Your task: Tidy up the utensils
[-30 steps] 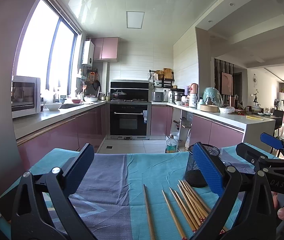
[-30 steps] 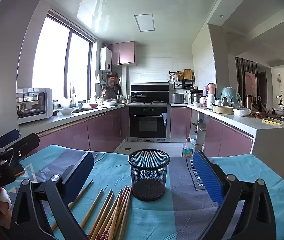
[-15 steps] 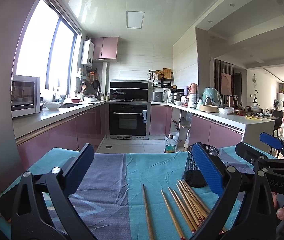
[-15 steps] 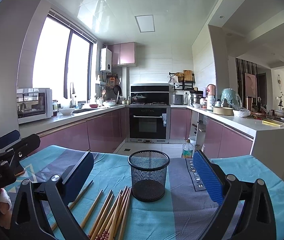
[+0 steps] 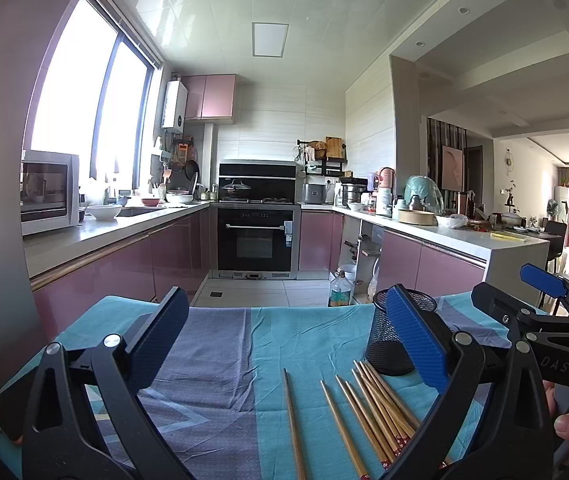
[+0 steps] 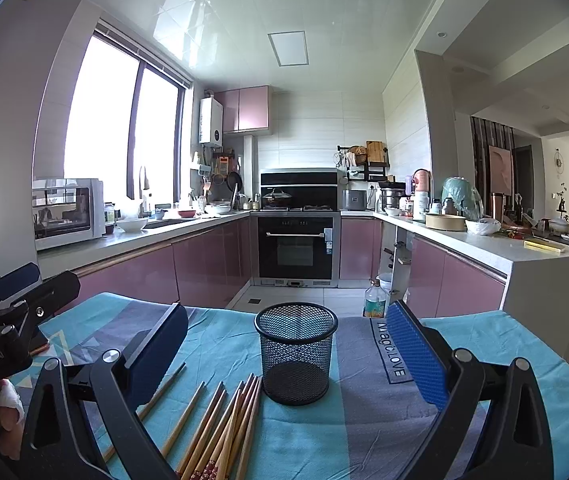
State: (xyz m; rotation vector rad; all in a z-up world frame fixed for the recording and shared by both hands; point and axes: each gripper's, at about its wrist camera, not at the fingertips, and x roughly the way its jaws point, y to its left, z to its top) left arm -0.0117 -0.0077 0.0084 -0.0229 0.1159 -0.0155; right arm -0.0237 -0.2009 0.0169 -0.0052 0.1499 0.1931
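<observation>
On the desk (image 6: 524, 364), spread with a teal and grey-purple cloth (image 6: 368, 432), a black mesh cup (image 6: 295, 354) stands upright and holds nothing. In the right wrist view it sits at about 12 o'clock between the two fingers, well clear of both. A loose bunch of wooden chopsticks (image 6: 228, 428) lies flat at about 7 o'clock from the cup, their tips reaching close to its base; two more sticks lie apart from the bunch, further toward 9 o'clock.

The right gripper (image 6: 286, 354) has its fingers spread wide with nothing between them, hovering over the cloth. At 9 o'clock in this view the left gripper's body shows, with part of the person's hand (image 6: 8, 416) below it.

In the left wrist view the left gripper (image 5: 284, 344) is likewise wide apart and holds nothing. Here the mesh cup (image 5: 388, 344) stands at about 2 o'clock, partly hidden behind the blue pad of one finger, and the chopsticks (image 5: 372, 408) fan out at about 5 o'clock, with a single stick lying alone nearer 6 o'clock. The right gripper's body sits at 3 o'clock, a fingertip (image 5: 568, 426) of the person beneath it.

Beyond the desk is a kitchen with pink cabinets (image 6: 208, 264) and a black oven (image 6: 298, 246).
</observation>
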